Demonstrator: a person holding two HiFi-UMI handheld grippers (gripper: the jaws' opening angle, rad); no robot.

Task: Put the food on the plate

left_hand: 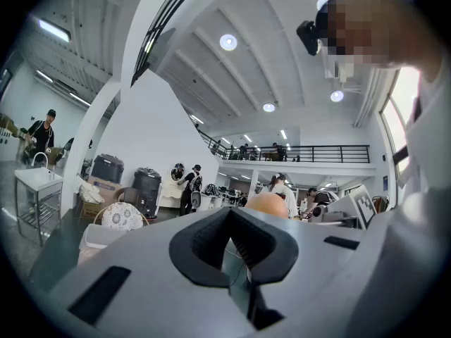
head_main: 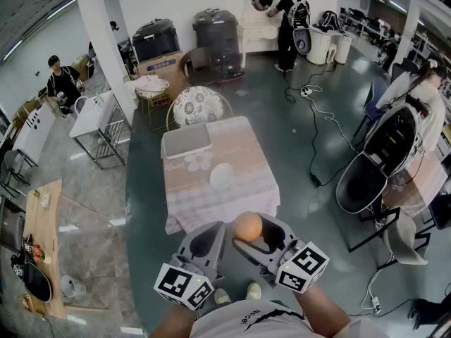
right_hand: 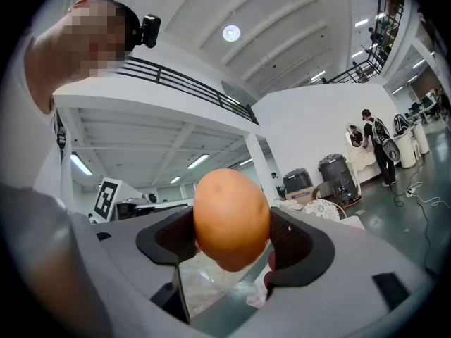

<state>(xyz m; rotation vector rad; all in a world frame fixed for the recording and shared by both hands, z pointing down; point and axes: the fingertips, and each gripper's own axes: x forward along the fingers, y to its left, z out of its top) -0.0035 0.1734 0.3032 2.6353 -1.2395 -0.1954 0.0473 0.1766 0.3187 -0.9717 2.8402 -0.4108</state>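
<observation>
A round orange-brown piece of food (head_main: 247, 227) sits between the dark pads of my right gripper (head_main: 251, 235), which is shut on it and held close to the person's chest. In the right gripper view the food (right_hand: 231, 219) fills the gap of the right gripper (right_hand: 232, 239). My left gripper (head_main: 217, 232) is beside it on the left, with its jaw tips together and nothing in the hollow between them. The left gripper (left_hand: 229, 218) view shows the food (left_hand: 268, 204) just beyond its body. A white plate (head_main: 221, 175) lies on the cloth-covered table (head_main: 246, 192), well ahead of both grippers.
A grey tray (head_main: 187, 141) and small white discs (head_main: 198, 162) lie at the table's far left. A patterned round chair (head_main: 196, 105) stands behind the table. Cables (head_main: 320, 129) run across the floor to the right, by a black pram-like cart (head_main: 380, 153). People stand around the room.
</observation>
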